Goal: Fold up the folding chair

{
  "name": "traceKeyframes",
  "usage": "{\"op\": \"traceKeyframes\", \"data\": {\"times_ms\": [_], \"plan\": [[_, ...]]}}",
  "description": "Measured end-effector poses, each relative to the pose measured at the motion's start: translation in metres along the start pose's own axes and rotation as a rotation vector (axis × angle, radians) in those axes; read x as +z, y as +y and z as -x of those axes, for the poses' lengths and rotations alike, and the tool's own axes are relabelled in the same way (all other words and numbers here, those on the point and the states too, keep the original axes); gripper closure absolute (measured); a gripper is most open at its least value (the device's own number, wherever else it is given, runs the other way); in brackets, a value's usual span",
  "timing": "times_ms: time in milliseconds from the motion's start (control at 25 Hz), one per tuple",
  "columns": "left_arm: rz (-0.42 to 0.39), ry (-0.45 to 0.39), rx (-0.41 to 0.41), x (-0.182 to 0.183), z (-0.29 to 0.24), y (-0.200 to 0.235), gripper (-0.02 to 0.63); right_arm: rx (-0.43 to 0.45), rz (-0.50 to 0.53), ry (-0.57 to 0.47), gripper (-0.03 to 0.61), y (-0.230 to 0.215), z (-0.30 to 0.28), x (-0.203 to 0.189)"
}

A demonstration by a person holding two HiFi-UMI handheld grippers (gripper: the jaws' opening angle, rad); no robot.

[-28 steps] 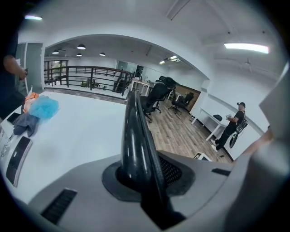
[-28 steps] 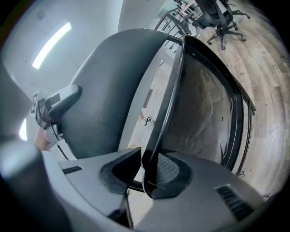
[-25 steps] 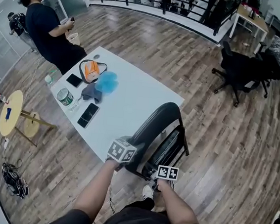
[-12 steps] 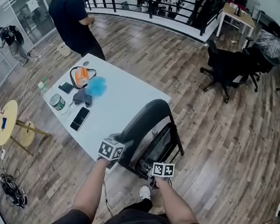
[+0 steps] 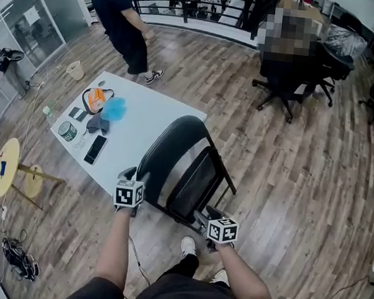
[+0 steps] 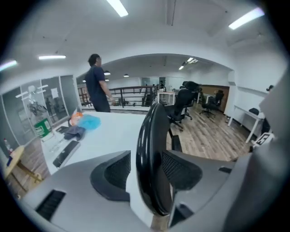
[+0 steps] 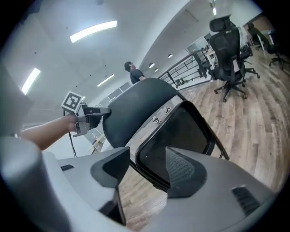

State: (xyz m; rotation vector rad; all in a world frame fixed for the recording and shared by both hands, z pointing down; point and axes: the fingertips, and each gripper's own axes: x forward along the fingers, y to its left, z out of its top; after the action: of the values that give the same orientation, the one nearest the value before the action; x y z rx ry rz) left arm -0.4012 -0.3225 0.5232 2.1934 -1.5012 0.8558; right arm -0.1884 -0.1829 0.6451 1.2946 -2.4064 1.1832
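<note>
The black folding chair stands beside me, its seat swung up close to the backrest. My left gripper is at the backrest's left edge. In the left gripper view that rim runs between the jaws of the left gripper, with a gap at the left pad. My right gripper is at the seat's near edge. In the right gripper view the seat frame lies between the jaws of the right gripper, clear of the left pad. Both pairs of jaws have just been opening.
A white table stands just behind the chair, with a phone, a tin and a bag on it. A person stands beyond it. Office chairs are at the back right, a yellow stool on the left.
The left gripper has slid left along the backrest edge, and the right gripper has come back to the seat's near edge. The person has walked round behind the table.
</note>
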Motion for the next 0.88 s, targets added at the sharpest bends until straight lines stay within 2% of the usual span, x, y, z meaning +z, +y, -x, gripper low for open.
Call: {"op": "traceKeyframes", "data": {"times_ms": [120,200,320,440,480,600,640,720,880], "plan": [[0.022,-0.108,0.134,0.008,0.042,-0.006,0.397,-0.064,0.083,-0.080,0.345,-0.010,0.059,0.008],[0.030,-0.173,0.134,0.013,0.069,-0.031,0.397,-0.100,0.133,-0.135,0.345,-0.010,0.100,0.016],[0.010,-0.234,0.015,0.009,0.099,-0.102,0.401,-0.157,0.226,-0.224,0.345,-0.004,0.167,0.027],[0.014,-0.294,-0.121,0.005,0.119,-0.186,0.470,-0.237,0.332,-0.311,0.349,0.000,0.234,0.040],[0.016,-0.311,-0.166,0.004,0.125,-0.213,0.510,-0.275,0.363,-0.337,0.380,-0.001,0.256,0.043],[-0.008,-0.348,-0.297,0.001,0.144,-0.281,0.585,-0.411,0.429,-0.394,0.559,-0.002,0.315,0.045],[-0.018,-0.356,-0.338,0.000,0.152,-0.298,0.608,-0.442,0.445,-0.411,0.563,-0.001,0.332,0.044],[-0.026,-0.377,-0.408,-0.003,0.168,-0.326,0.609,-0.497,0.478,-0.452,0.565,0.006,0.366,0.041],[-0.031,-0.438,-0.460,-0.004,0.200,-0.375,0.609,-0.593,0.514,-0.515,0.565,0.009,0.420,0.031]]}}
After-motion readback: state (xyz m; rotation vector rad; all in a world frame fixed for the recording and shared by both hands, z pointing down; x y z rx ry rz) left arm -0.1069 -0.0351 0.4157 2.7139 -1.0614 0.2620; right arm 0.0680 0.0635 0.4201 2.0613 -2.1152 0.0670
